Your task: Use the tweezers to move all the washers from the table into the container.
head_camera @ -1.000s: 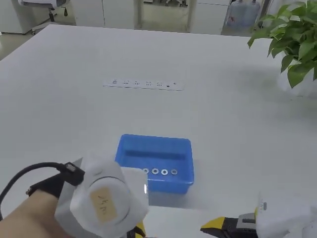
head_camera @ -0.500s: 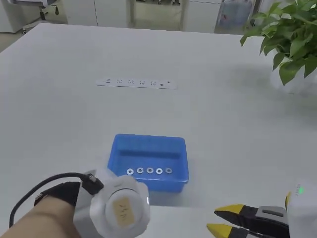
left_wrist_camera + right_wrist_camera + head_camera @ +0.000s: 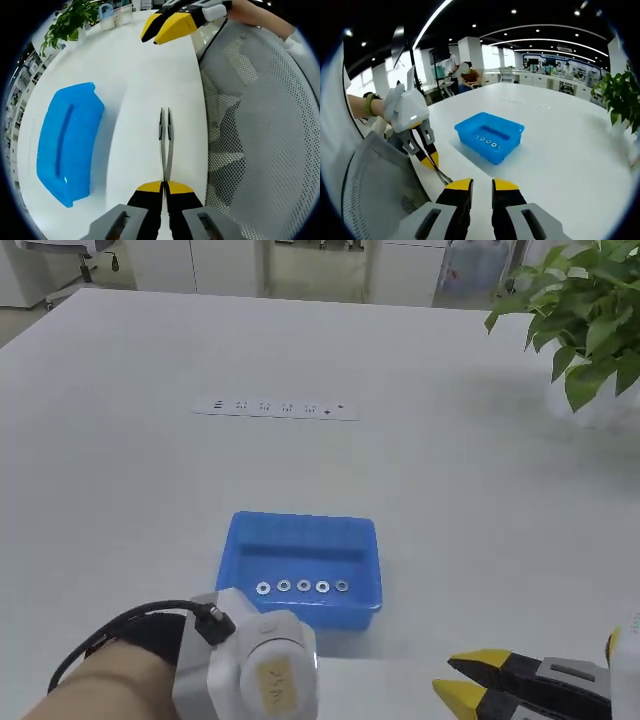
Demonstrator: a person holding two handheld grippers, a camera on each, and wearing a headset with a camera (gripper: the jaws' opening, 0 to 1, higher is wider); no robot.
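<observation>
My left claw (image 3: 163,187) is squeezed tight on the tweezers (image 3: 165,145). It grips them at their back end, and they stick straight out in front of the claw. Their two thin arms lie very close together. The tips hang over the white table (image 3: 145,80), near its edge. Just to the right of this claw is a gray chair (image 3: 260,130) full of little holes.

The blue container (image 3: 67,140) sits on the table to the left of the left claw, a little apart from the tweezers. In the head view I count five washers (image 3: 303,587) inside it. They lie in a neat row on the floor of the container, close to the wall nearest my claws.

My right claw (image 3: 481,186) holds nothing. Its two yellow jaws stand side by side with just a narrow gap between them. The container is ahead of this claw, well apart from it, and I can see the row of washers inside. The left claw comes in on the left side of the right claw, with the tweezers pointing down toward the table edge.

Far ahead of both claws, past the container, a white power strip (image 3: 275,408) lies flat on the table. A green plant (image 3: 580,310) stands far ahead, off to the right of the right claw.
</observation>
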